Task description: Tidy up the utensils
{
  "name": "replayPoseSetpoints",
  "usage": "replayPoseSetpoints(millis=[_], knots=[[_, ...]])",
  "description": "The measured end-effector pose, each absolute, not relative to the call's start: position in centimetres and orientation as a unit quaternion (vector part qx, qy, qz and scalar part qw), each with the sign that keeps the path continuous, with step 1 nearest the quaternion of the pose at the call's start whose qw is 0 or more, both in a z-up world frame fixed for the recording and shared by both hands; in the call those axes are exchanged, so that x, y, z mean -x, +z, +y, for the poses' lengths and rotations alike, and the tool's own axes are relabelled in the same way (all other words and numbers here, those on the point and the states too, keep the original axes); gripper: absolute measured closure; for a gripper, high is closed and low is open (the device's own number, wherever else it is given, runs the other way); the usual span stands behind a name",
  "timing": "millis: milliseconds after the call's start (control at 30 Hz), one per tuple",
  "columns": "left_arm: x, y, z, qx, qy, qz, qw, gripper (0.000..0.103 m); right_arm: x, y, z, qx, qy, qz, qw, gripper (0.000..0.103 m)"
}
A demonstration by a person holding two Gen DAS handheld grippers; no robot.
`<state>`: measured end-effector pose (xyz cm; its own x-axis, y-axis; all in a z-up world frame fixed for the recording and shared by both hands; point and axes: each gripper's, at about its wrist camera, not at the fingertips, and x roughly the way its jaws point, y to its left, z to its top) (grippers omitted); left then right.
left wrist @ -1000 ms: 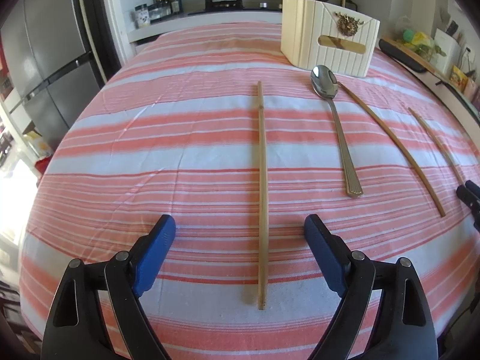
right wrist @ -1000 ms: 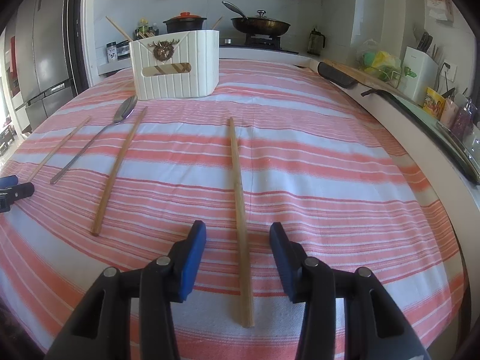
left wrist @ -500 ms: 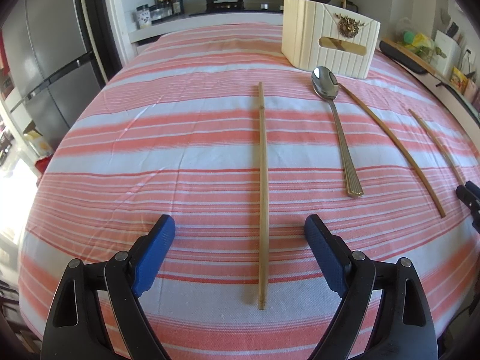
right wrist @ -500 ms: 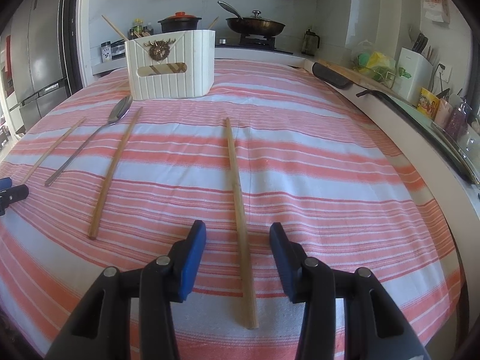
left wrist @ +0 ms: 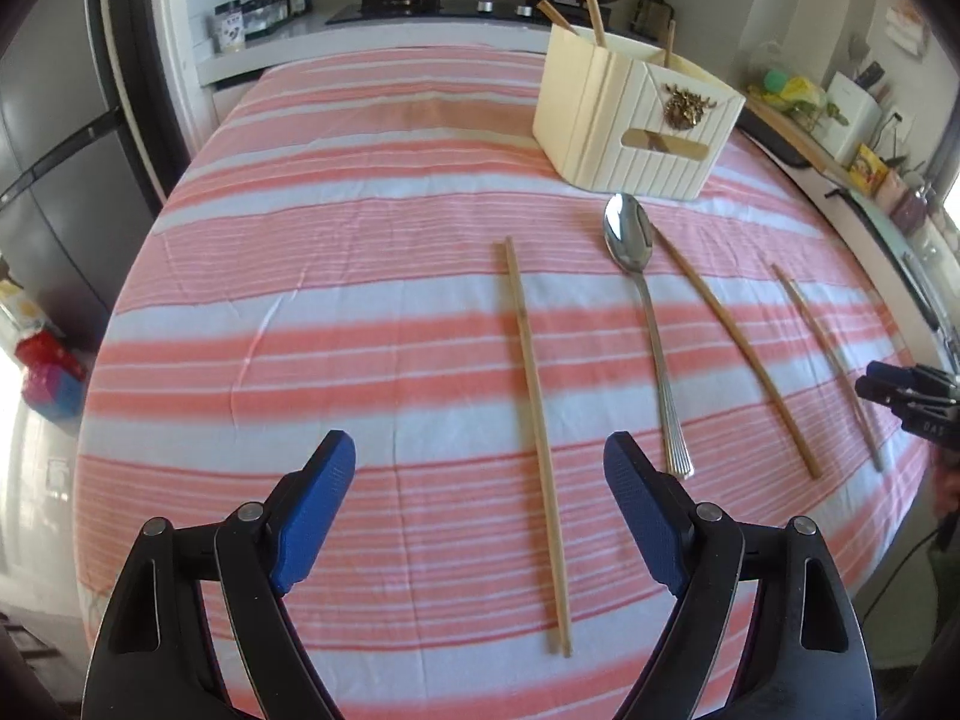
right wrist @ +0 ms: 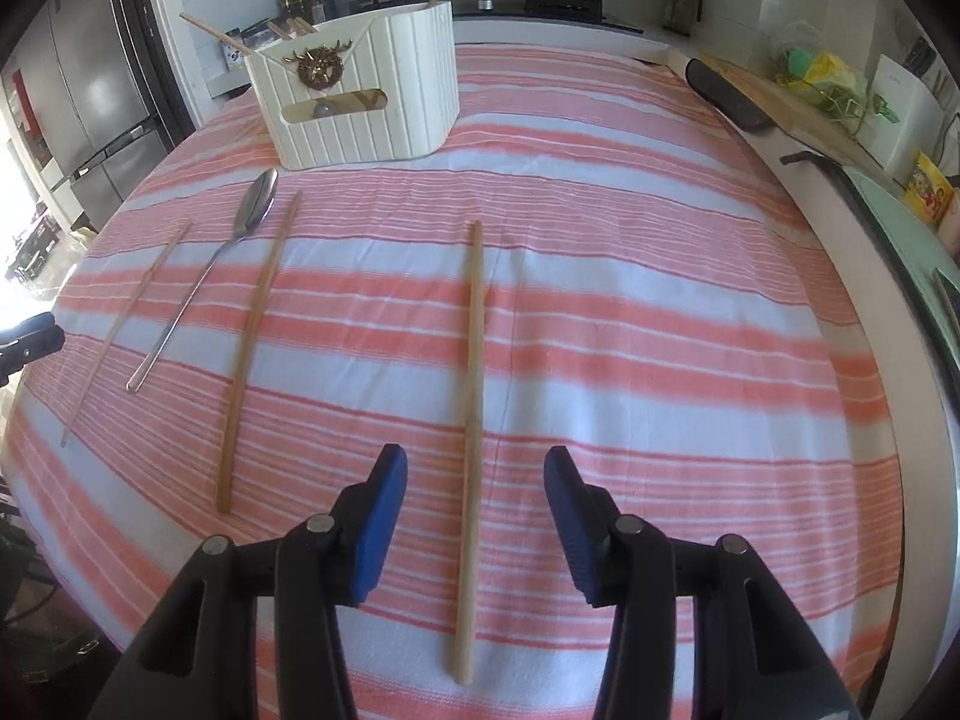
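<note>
In the left wrist view the left hand-held gripper point(left wrist: 480, 507) stands wide open and closing slightly, a chopstick point(left wrist: 536, 438) lying on the striped cloth point(left wrist: 300, 300) between its pads, untouched. The spoon point(left wrist: 645, 324) lies right of it, below the white utensil box point(left wrist: 636, 126). The right hand-held gripper point(right wrist: 476, 519), half open and opening, straddles another chopstick point(right wrist: 472, 420), gripping nothing.
</note>
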<state>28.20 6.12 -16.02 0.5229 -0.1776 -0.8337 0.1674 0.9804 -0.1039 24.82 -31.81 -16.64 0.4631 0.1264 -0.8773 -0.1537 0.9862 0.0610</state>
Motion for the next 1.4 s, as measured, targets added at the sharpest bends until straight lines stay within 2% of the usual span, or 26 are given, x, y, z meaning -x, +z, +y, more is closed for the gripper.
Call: replayPoseSetpoints(millis=[200, 467, 500, 533, 633, 667, 700, 733, 900, 1200, 1400], knots=[[-33.4, -17.5, 4.6, -0.009, -0.129, 0.510, 0.850, 0.021, -30.3, -17.4, -32.5, -0.020, 0.094, 0.556, 0.826, 0.055], [-38.7, -19.9, 2.6, -0.032, -0.132, 0.553, 0.822, 0.040, -36.1, -18.6, -29.1, 0.036, 0.108, 0.581, 0.806, 0.055], [-39.0, -19.8, 2.4, -0.039, -0.129, 0.551, 0.824, 0.041, -36.6, -18.6, -28.6, 0.045, 0.110, 0.582, 0.804, 0.058], [-39.3, -19.8, 2.1, -0.046, -0.127, 0.551, 0.823, 0.046, -37.2, -18.7, -28.3, 0.048, 0.109, 0.585, 0.803, 0.062], [-39.8, -19.7, 1.2, -0.068, -0.117, 0.548, 0.825, 0.070, -38.5, -18.6, -27.6, 0.062, 0.094, 0.580, 0.807, 0.077], [-39.9, -19.7, 1.1, -0.074, -0.111, 0.544, 0.828, 0.081, -38.8, -18.6, -27.5, 0.062, 0.088, 0.580, 0.808, 0.090], [-39.9, -19.6, 1.0, -0.077, -0.110, 0.540, 0.831, 0.093, -39.0, -18.6, -27.5, 0.063, 0.082, 0.579, 0.809, 0.097], [-39.9, -19.6, 0.9, -0.070, -0.117, 0.541, 0.830, 0.098, -39.2, -18.6, -27.5, 0.058, 0.082, 0.577, 0.811, 0.097], [-38.4, -17.8, 1.4, -0.046, -0.107, 0.509, 0.853, 0.098, -38.3, -17.2, -28.3, 0.019, 0.090, 0.549, 0.831, 0.097], [-32.0, -7.5, 4.4, 0.010, -0.121, 0.391, 0.912, 0.098, -31.2, -6.5, -29.3, 0.017, 0.125, 0.425, 0.896, 0.097], [-27.6, -2.6, 5.5, 0.026, -0.141, 0.324, 0.935, 0.098, -26.6, -1.1, -29.2, 0.023, 0.148, 0.350, 0.925, 0.097]])
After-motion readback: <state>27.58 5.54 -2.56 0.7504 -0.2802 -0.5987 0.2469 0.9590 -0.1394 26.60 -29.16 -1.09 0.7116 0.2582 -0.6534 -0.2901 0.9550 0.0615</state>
